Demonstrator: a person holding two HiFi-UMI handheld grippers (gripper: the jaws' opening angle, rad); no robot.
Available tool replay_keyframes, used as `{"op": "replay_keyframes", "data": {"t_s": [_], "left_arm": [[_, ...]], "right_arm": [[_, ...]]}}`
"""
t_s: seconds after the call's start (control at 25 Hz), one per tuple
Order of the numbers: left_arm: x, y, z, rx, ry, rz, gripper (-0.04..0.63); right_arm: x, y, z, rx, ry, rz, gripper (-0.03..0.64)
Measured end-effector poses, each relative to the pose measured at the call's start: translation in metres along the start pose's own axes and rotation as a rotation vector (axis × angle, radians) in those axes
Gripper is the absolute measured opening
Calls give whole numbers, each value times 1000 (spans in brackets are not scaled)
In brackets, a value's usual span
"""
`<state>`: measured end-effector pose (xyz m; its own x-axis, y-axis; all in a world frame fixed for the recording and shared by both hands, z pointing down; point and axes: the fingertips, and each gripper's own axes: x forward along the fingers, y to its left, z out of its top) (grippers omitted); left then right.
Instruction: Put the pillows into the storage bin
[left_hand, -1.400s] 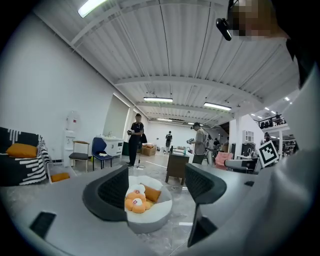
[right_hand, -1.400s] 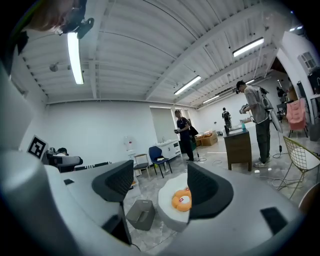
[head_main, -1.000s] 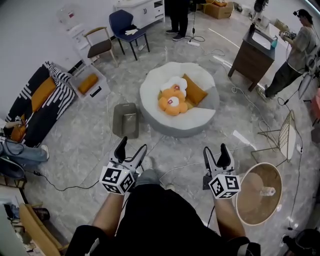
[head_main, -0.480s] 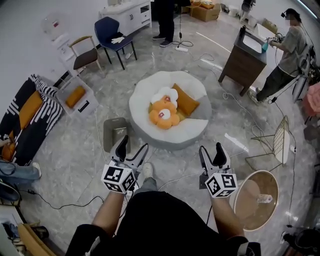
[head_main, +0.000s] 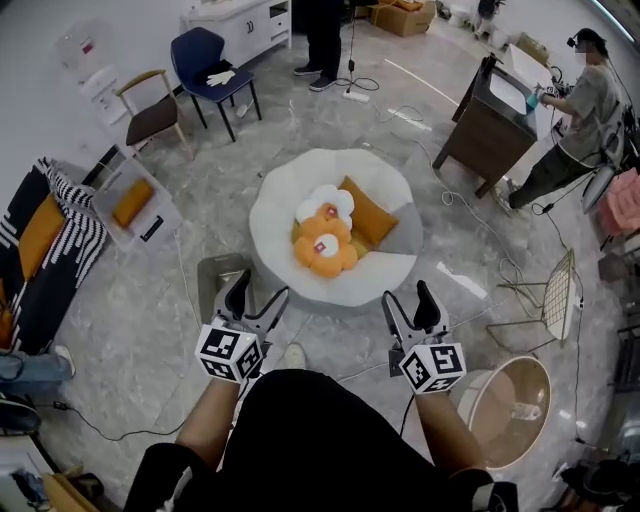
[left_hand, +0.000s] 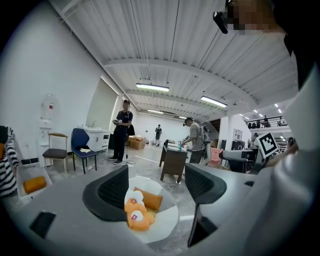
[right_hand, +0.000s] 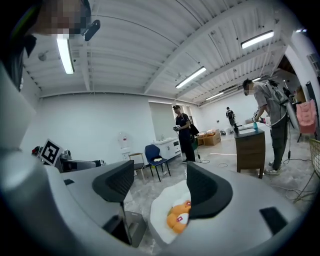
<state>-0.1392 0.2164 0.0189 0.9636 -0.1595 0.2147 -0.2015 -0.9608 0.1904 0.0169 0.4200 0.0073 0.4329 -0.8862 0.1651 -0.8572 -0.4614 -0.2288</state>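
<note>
Left gripper (head_main: 258, 293) and right gripper (head_main: 408, 298) are both standing nearer to the round white beanbag (head_main: 290, 195) than a second ago, and it is now lying just ahead of them in the head view. The beanbag is resting in the middle of the grey floor (head_main: 220, 200). Well apart from it, off to the left by the striped sofa, a clear storage bin (head_main: 170, 208) is sitting with one orange cushion (head_main: 132, 202) already inside. A grey box (head_main: 215, 280) is lying just beside the beanbag, right in front of the left gripper. The pillows are still on the beanbag: two orange flower pillows (head_main: 325, 252), a white flower pillow (head_main: 328, 203) behind them, and an orange square pillow (head_main: 368, 212) leaning at their right. Each gripper is holding its jaws spread apart with nothing between them; the pillows are showing through each gap, farther off.
</note>
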Motion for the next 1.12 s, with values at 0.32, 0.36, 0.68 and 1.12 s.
{"op": "replay_keyframes", "data": {"t_s": [0.32, 0.36, 0.68, 1.12], "left_arm": [[58, 47, -1, 8, 52, -60, 356], [64, 50, -4, 4, 63, -62, 356], [126, 59, -57, -23, 191, -69, 356], [227, 75, -106, -102, 265, 8, 356]], "right_arm": [[63, -8, -24, 13, 73, -34, 333], [68, -9, -27, 15, 81, -35, 330], [119, -42, -75, 20, 192, -20, 323], [194, -115, -108, 22, 291, 61, 318]]}}
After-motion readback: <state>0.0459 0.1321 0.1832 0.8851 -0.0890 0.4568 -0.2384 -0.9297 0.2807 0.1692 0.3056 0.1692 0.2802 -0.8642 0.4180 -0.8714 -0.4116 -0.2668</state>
